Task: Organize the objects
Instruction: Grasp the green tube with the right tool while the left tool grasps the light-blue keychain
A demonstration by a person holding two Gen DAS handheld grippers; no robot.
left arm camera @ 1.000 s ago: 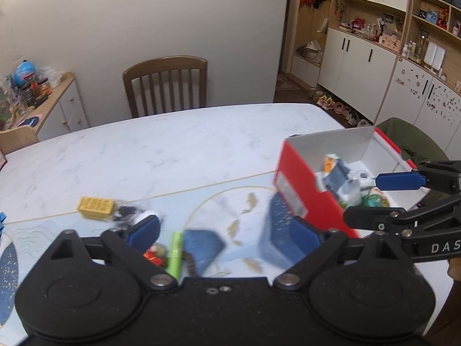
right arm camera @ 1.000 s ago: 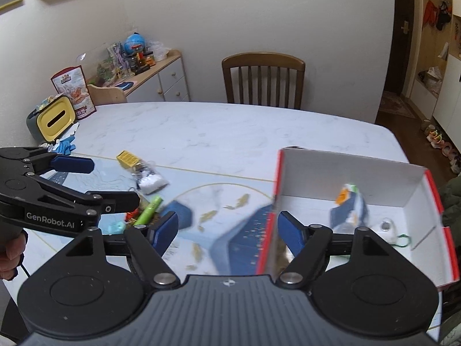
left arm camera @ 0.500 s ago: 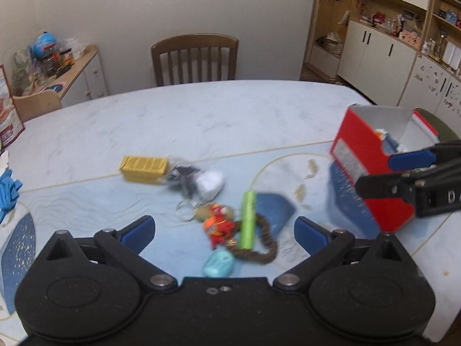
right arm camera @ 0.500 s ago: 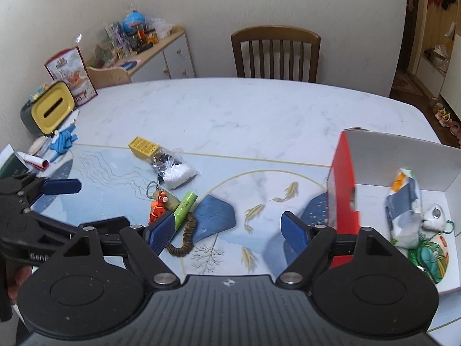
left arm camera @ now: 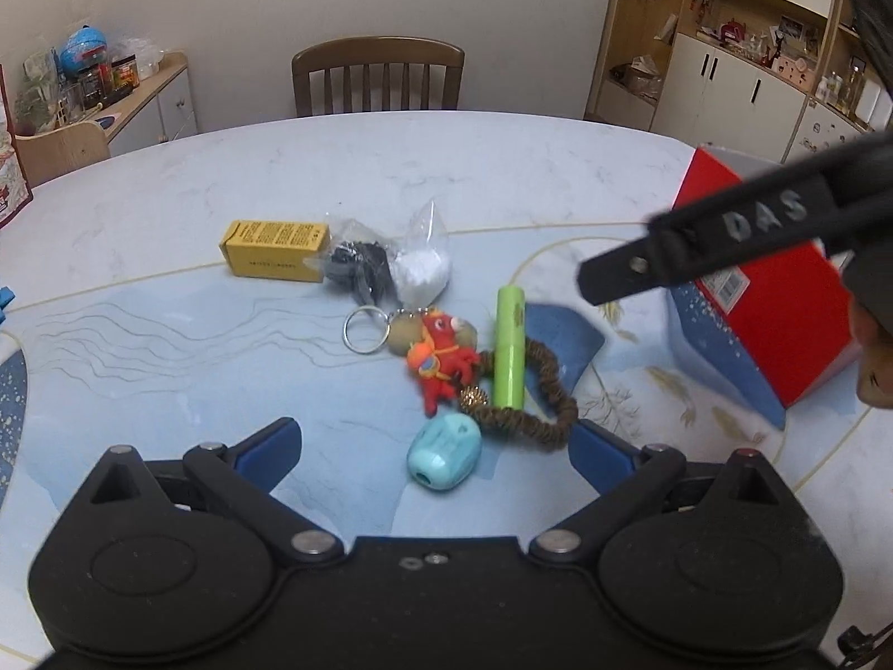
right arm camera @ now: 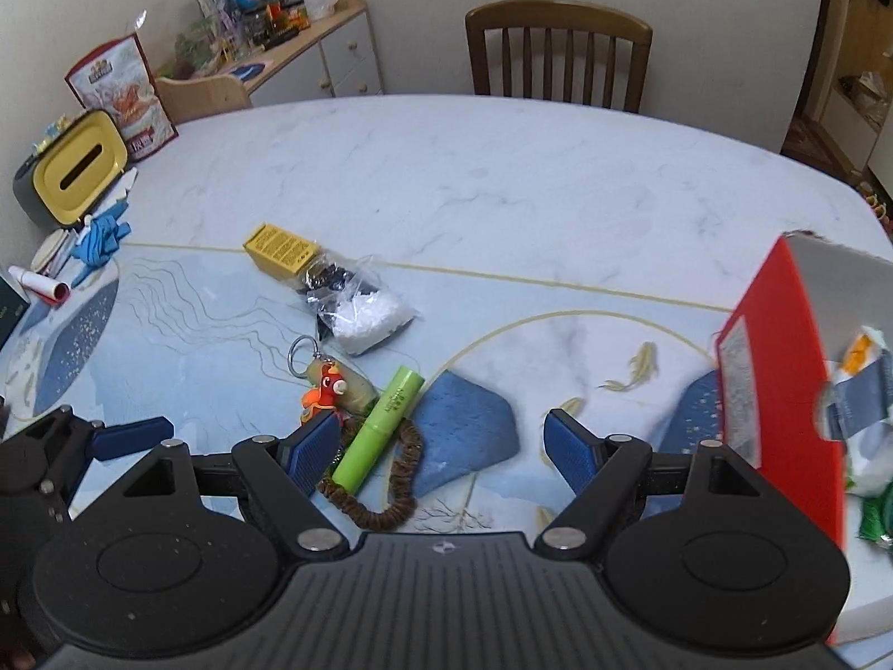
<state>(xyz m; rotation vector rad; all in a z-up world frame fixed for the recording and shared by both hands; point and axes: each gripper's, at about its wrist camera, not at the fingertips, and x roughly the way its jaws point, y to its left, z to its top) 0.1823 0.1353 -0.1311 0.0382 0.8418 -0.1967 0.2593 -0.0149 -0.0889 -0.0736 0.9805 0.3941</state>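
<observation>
Below, both my tools stood spread and empty: left tool (left arm camera: 435,449), right tool (right arm camera: 443,438). On the marbled worktop (right arm camera: 502,178) lay a smooth green tube (left arm camera: 509,354) across a coiled brown band (left arm camera: 536,396), beside a plush red keychain (left arm camera: 441,357) and a yellow carton (left arm camera: 276,250). "DAS" showed on the right tool; the red cardboard box (right arm camera: 781,391) sat right.

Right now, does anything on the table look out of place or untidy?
Yes. The green tube lies across the brown braided ring, tangled in a heap with the red toy keychain, outside the red cardboard box.
</observation>
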